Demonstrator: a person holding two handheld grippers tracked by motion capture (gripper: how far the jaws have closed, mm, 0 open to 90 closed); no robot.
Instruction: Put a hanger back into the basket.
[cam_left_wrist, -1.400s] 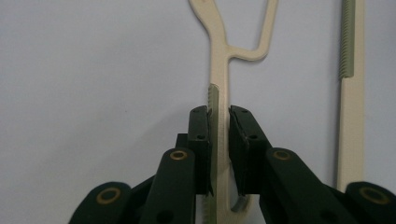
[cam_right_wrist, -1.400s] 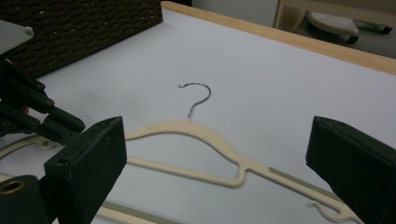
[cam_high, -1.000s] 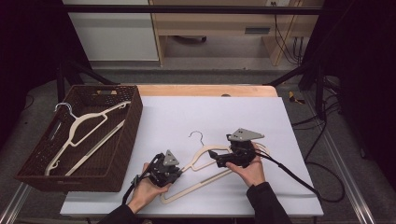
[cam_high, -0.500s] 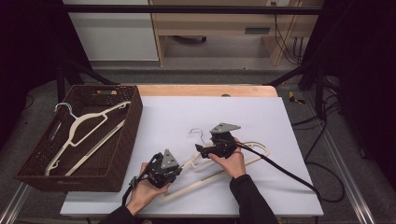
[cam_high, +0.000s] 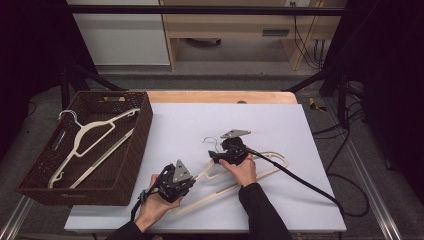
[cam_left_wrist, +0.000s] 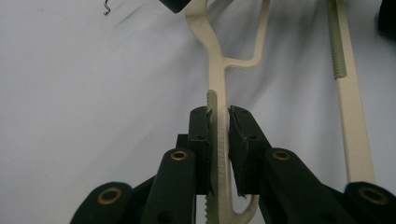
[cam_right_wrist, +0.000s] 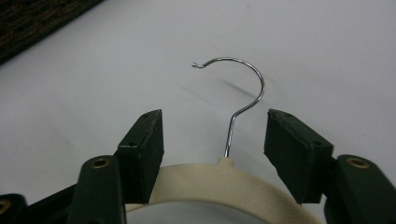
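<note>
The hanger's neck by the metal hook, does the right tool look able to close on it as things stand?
Probably yes. The right tool has been closing, its jaws straddle the cream hanger just below the metal hook, and nothing lies between the pads and the neck.

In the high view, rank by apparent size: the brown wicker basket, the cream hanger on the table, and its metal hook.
1. Brown wicker basket, largest.
2. Cream plastic hanger on the table, partly hidden by the hands.
3. Its thin metal hook, smallest.

brown basket with cream hangers
</note>
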